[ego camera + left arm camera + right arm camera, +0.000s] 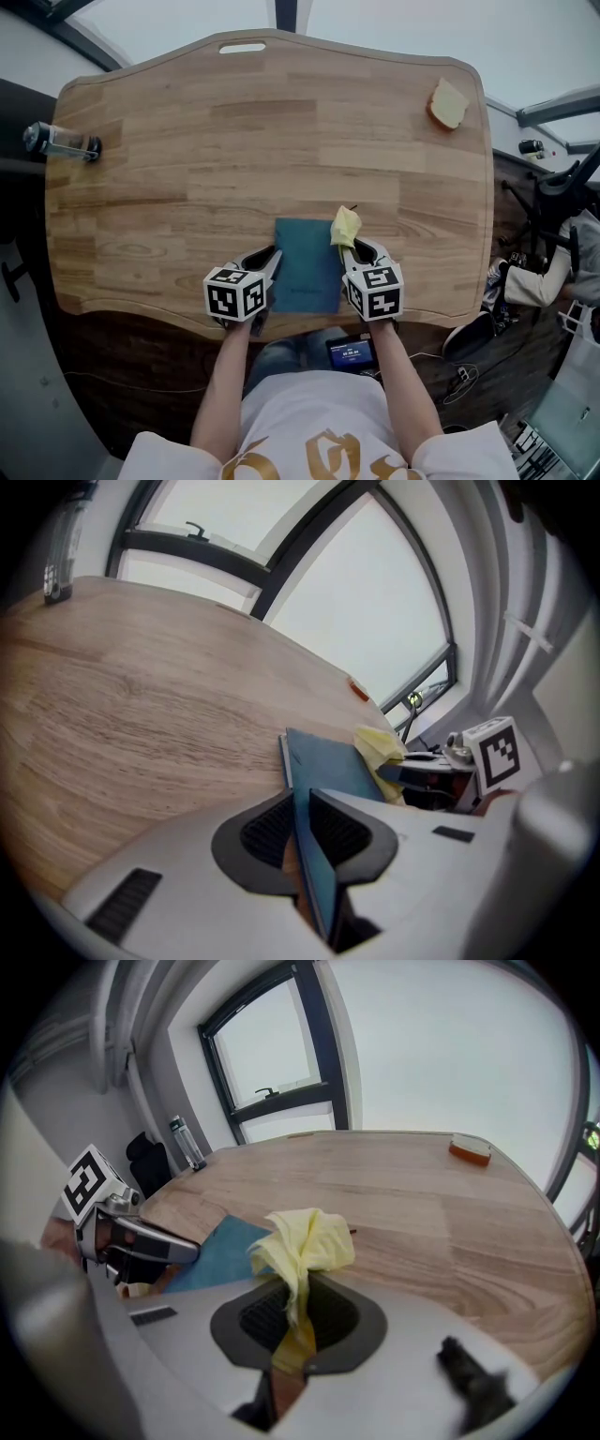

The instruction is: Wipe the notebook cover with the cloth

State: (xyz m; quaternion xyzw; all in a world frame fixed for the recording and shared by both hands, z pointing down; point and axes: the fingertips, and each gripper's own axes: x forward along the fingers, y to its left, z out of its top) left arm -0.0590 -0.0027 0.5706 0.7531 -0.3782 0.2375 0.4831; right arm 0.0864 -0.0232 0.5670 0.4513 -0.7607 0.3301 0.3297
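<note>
A big wooden table (281, 141) fills the head view. Behind it are tall windows (272, 1044) with dark frames. A person in a white shirt (309, 431) sits at the near edge and holds a gripper in each hand.

The left gripper (270, 258) has its two jaws pressed together on the left edge of the notebook (306, 267). The thin blue cover sits right between the black pads (267, 829). From there the notebook lies flat on the table and stretches off to this gripper's right.

The right gripper (359, 249) is just beside the notebook's other side. Its jaws are squeezed tight on the yellow cloth (345, 226). The cloth is pinched in the middle. A soft, crumpled bunch of it pokes out in front of the jaws and sits at the notebook's far right corner. So the notebook is between the two grippers, and they are close together.

A clear bottle (61, 141) with a dark cap lies far ahead of the left gripper and way off to its left, at the table's edge. A small tan and orange block (448, 103) sits far ahead of the right gripper and off to its right.
</note>
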